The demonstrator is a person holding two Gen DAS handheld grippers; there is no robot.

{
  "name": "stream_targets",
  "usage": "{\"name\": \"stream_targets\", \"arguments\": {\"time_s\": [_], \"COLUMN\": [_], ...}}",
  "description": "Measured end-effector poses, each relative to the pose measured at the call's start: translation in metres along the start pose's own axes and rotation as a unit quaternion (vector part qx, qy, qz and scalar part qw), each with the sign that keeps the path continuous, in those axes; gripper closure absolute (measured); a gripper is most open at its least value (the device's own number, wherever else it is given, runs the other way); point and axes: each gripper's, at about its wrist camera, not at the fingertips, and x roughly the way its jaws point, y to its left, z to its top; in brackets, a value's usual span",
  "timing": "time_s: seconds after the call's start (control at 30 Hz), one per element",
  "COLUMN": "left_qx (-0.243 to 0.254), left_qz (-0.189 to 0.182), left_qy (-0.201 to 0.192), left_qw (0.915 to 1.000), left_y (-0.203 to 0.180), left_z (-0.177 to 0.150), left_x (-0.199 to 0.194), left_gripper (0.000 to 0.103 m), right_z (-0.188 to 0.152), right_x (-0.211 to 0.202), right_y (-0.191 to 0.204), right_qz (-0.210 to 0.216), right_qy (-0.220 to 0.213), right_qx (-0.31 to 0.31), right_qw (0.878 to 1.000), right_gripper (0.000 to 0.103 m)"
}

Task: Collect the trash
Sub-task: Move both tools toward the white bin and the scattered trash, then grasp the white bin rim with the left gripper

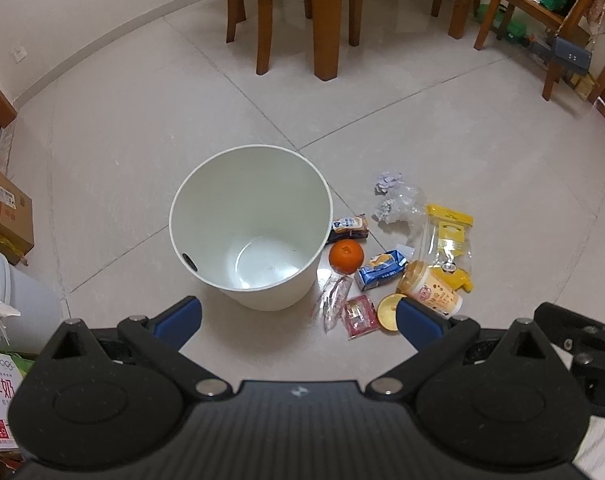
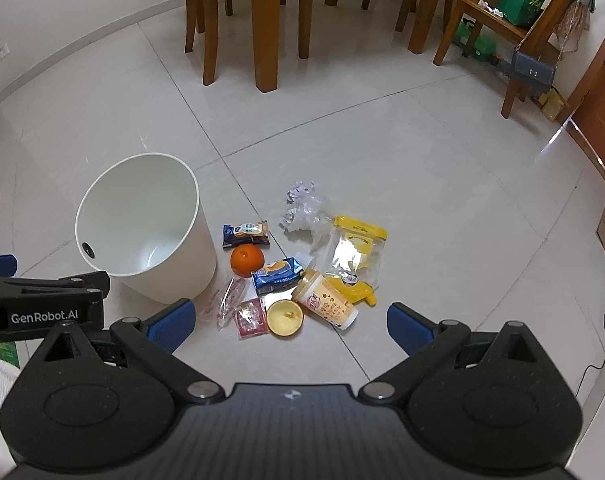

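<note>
While both tongs, left [image 1: 298,316] and right [image 2: 289,320], hang wide and empty, the white bin [image 1: 250,228] stands on the floor, trash [image 1: 386,272] scattered just beside it.

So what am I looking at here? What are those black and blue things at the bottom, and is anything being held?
No robot: a person carries two hand-held grabbers, each with a camera looking along its blue-tipped jaws. One picture is from the left gripper, the other from the right gripper. Both stand wide open and hold nothing. On the tiled floor stands an empty white bin; beside it lies litter: an orange, a tipped cup, its yellow lid, snack wrappers and crumpled plastic.
</note>
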Motion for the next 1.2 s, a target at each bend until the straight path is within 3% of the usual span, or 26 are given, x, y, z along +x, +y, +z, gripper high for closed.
{"name": "stream_targets", "arguments": {"time_s": [0.27,0.6,0.8,1.03,1.2], "left_qx": [0.009,-0.014,-0.013,-0.015,-0.034], "left_qz": [0.011,0.027,0.004,0.017,0.041], "left_qy": [-0.006,-0.02,-0.034,-0.049,-0.036], "left_qw": [0.9999,0.9993,0.9993,0.9986,0.9979], "left_y": [-0.006,0.003,0.01,0.039,0.074], "left_z": [0.01,0.024,0.028,0.039,0.048], "left_x": [0.018,0.063,0.089,0.122,0.151], "left_gripper": [0.0,0.001,0.0,0.001,0.001], "right_z": [0.006,0.021,0.029,0.036,0.044], "right_x": [0.022,0.07,0.101,0.145,0.185], "right_y": [-0.01,-0.017,-0.017,-0.02,-0.012], "right_qz": [0.016,0.042,0.053,0.064,0.042], "right_qy": [0.013,0.014,-0.009,-0.038,-0.023], "right_qx": [0.019,0.037,0.04,0.048,0.015], "right_qw": [1.0,0.998,0.998,0.996,0.999], "right_gripper": [0.0,0.0,0.0,0.0,0.0]}}
